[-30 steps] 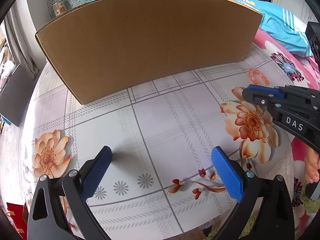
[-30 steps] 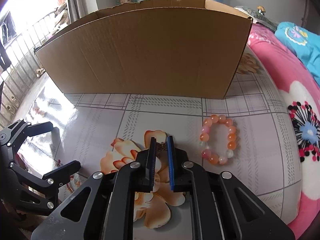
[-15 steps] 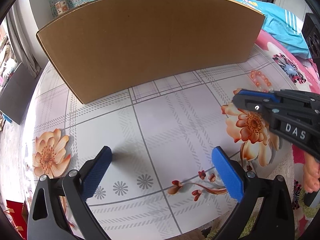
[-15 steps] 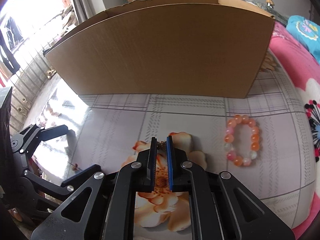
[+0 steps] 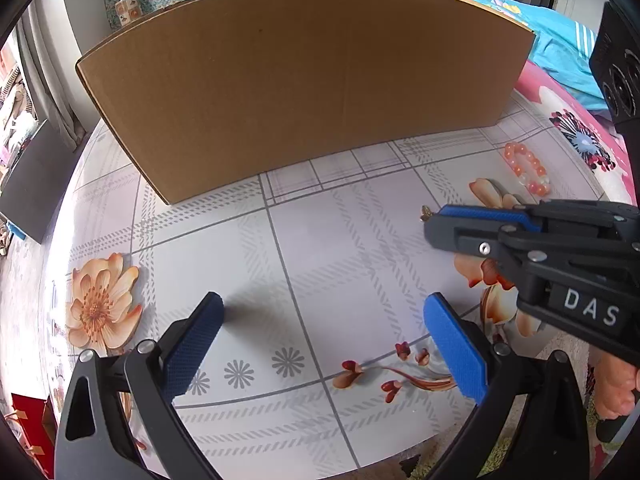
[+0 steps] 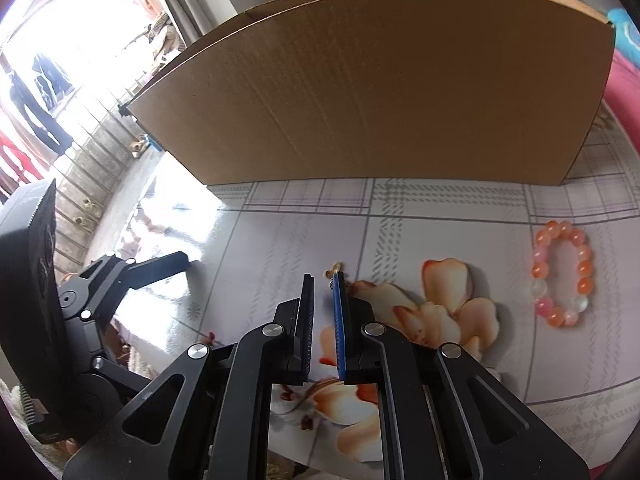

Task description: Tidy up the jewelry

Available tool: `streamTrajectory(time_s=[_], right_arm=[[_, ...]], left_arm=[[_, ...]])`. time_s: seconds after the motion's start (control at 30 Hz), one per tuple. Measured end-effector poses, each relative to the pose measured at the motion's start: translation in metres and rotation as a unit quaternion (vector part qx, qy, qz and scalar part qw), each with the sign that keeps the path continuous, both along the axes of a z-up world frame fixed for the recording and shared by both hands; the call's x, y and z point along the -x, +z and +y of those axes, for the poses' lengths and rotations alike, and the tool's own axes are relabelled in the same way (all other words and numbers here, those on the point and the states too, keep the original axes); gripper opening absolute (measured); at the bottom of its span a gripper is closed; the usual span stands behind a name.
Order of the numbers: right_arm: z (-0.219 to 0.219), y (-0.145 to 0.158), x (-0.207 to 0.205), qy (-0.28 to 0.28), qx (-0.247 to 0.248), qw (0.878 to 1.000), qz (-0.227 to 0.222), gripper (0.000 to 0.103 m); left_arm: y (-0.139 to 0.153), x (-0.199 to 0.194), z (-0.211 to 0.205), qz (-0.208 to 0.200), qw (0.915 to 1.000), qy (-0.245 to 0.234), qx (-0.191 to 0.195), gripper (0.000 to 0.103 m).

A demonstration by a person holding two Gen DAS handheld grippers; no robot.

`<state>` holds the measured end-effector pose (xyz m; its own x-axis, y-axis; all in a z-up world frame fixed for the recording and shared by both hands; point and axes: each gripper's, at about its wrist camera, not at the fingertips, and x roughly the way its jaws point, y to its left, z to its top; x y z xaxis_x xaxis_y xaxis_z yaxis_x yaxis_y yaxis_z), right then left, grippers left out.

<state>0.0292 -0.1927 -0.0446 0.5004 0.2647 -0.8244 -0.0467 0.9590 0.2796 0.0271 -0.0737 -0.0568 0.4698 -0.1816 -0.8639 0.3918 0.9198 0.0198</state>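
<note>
My right gripper (image 6: pixel 322 280) is nearly shut, and a small gold jewelry piece (image 6: pixel 334 269) sticks out at its right fingertip; I cannot tell how firmly it is pinched. The piece also shows at the gripper's tip in the left wrist view (image 5: pixel 425 212). An orange and pink bead bracelet (image 6: pixel 562 272) lies on the table to the right, also seen in the left wrist view (image 5: pixel 527 169). My left gripper (image 5: pixel 320 320) is open and empty, low over the table, left of the right gripper (image 5: pixel 434 224).
A large brown cardboard box (image 5: pixel 304 88) stands across the back of the floral tablecloth (image 5: pixel 320 248); it also shows in the right wrist view (image 6: pixel 380 92). A pink blanket (image 5: pixel 580 136) lies to the right. A window with railings (image 6: pixel 80 120) is at the left.
My right gripper has moved left across the table, away from the bracelet, with the gold piece at its tip. The jaw gap has widened slightly. The left gripper has stayed put.
</note>
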Motion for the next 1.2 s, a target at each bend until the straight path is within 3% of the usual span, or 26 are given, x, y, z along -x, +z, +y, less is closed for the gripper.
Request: streamTrajectory(time_s=[0.27, 0.47, 0.77, 0.93, 1.2], right_arm=[[-0.02, 0.016, 0.01, -0.035, -0.016, 0.999, -0.02, 0.028], [-0.047, 0.031, 0.029, -0.088, 0.042, 0.994, -0.044, 0.034], [-0.065, 0.029, 0.03, -0.118, 0.111, 0.986, -0.042, 0.034], [-0.078, 0.021, 0.027, -0.112, 0.116, 0.986, -0.034, 0.034], [-0.079, 0.014, 0.015, -0.119, 0.14, 0.983, -0.02, 0.023]], left_arm=[[-0.001, 0.001, 0.0, 0.0, 1.0, 0.0, 0.0, 0.098], [-0.001, 0.001, 0.001, 0.0, 1.0, 0.0, 0.0, 0.098], [-0.001, 0.0, 0.002, 0.003, 1.0, 0.003, -0.002, 0.099], [-0.001, 0.0, 0.003, 0.004, 1.0, 0.004, -0.003, 0.099], [-0.001, 0.0, 0.003, 0.004, 1.0, 0.004, -0.003, 0.099]])
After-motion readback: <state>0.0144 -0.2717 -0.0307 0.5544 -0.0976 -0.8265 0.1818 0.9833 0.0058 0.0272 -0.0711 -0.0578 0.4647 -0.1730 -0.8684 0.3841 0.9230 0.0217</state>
